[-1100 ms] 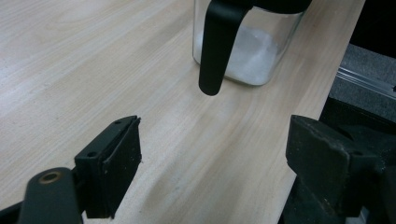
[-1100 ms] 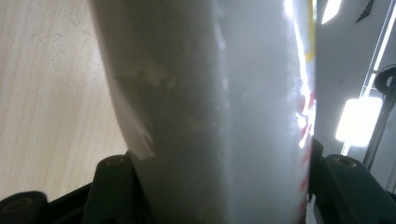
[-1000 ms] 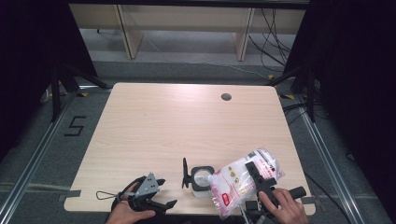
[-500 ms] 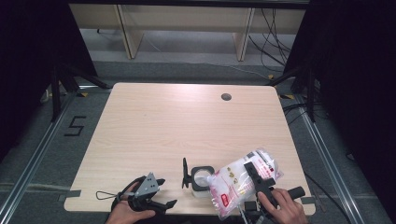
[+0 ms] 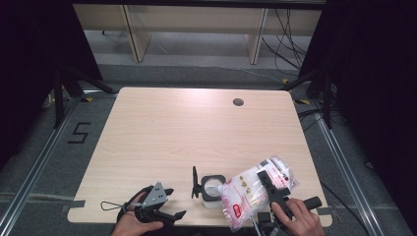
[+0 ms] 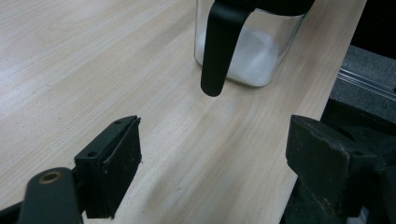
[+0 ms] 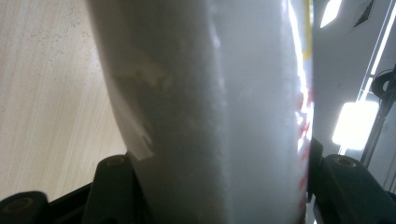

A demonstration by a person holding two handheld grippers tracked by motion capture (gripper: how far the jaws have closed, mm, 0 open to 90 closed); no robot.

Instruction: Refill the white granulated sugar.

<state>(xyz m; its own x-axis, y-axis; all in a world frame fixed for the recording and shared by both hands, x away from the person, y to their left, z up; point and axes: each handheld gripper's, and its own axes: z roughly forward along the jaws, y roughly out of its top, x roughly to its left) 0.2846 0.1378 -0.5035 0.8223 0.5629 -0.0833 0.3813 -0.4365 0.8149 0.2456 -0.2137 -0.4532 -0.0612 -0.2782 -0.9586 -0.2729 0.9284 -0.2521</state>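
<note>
A clear glass jar (image 5: 213, 191) with a black rim and a raised black lid (image 5: 194, 182) stands near the table's front edge, with white powder in its bottom (image 6: 254, 53). My right gripper (image 5: 271, 189) is shut on a clear plastic bag of white powder (image 5: 253, 193) with red print, tipped toward the jar's mouth. In the right gripper view the bag (image 7: 210, 112) sits squeezed between both jaws. My left gripper (image 5: 156, 205) rests at the front edge, left of the jar, held by a hand. Its jaws stand open (image 6: 215, 163) with only bare table between them.
The light wooden table (image 5: 187, 132) has a round cable hole (image 5: 238, 102) at the back right. Behind it stand pale shelf legs and cables on a grey floor. A floor mark "5" (image 5: 78, 132) lies to the left.
</note>
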